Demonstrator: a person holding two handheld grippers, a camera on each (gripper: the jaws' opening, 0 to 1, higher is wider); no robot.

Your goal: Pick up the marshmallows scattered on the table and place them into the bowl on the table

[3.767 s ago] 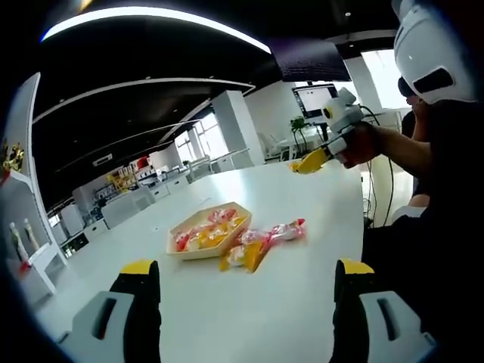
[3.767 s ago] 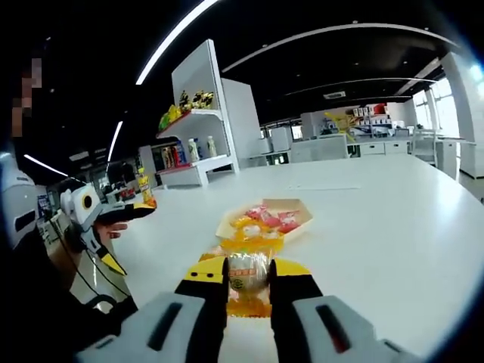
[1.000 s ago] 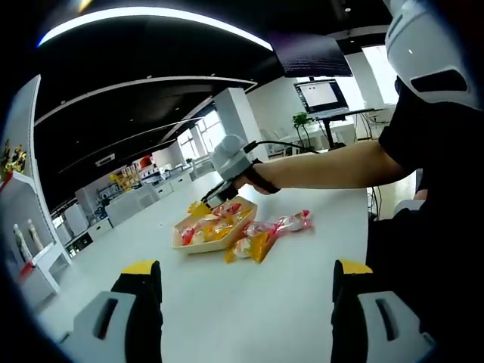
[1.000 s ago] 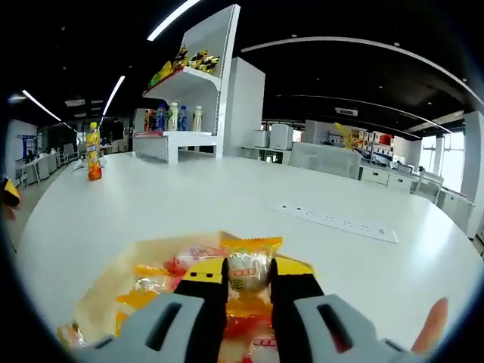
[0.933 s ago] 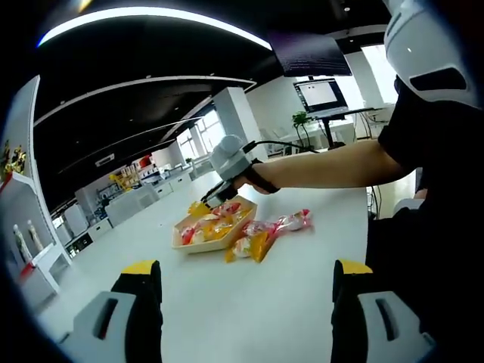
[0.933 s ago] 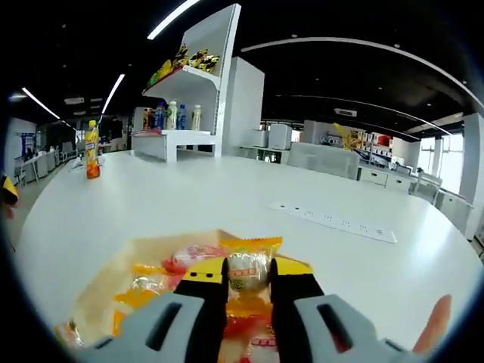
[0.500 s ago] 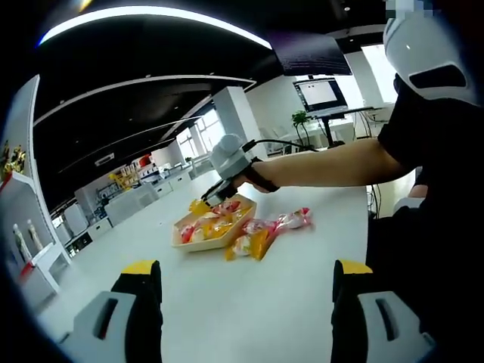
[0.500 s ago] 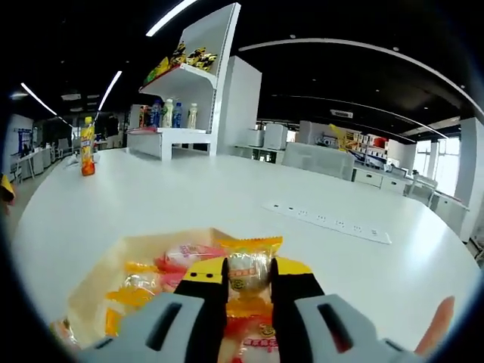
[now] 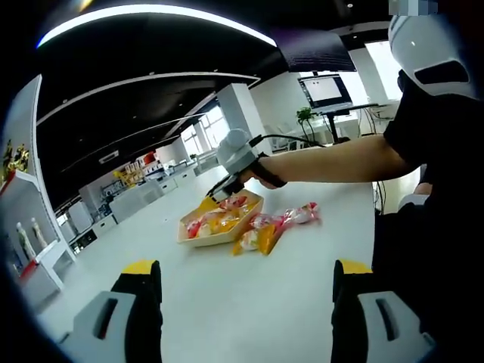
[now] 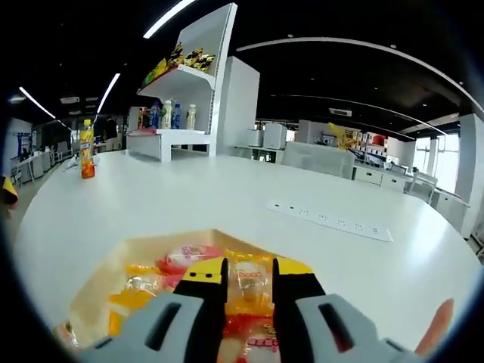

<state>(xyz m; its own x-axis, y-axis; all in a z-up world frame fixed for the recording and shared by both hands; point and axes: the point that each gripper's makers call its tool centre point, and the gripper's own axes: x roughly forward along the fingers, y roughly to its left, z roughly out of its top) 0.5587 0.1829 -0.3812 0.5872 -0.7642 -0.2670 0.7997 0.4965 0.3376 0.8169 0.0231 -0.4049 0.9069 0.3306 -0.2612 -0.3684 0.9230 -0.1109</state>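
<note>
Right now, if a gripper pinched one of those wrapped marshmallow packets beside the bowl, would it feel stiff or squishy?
Probably squishy: the marshmallow packets look puffy, with crinkled ends. Likely light and a bit slippery, since the wrappers look glossy. They lie flat beside the bowl, so rolling seems unlikely.

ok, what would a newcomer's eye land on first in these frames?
The right claw sits low over the tan bowl of bright wrapped marshmallows, with an orange packet between its jaws. In the left gripper view, a cluster of loose packets lies on the white table right beside the bowl, on its near side. The left claw hangs back with its jaws wide apart, holding nothing.
</note>
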